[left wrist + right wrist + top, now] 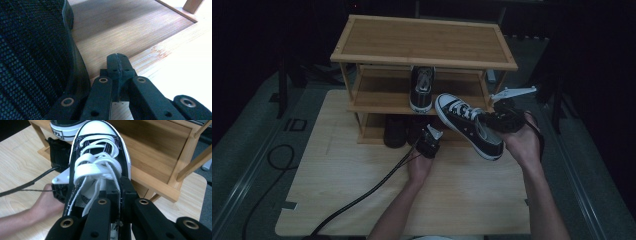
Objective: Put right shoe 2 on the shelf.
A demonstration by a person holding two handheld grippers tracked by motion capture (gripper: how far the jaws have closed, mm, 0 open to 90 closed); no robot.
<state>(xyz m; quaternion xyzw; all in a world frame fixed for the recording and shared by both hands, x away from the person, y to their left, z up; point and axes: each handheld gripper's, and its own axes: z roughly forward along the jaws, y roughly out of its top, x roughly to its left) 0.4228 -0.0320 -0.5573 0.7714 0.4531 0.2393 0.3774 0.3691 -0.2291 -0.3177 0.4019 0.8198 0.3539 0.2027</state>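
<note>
Black canvas sneaker with white laces, toe cap and sole hangs from clamped right jaws; left jaws together.

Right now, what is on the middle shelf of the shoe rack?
On the middle shelf of the shoe rack stands one black sneaker, white heel outward. The rest of the shelf looks bare, though the top board shades its back and the held sneaker hides its right front edge.

No legible text (heel label blurred)
</note>
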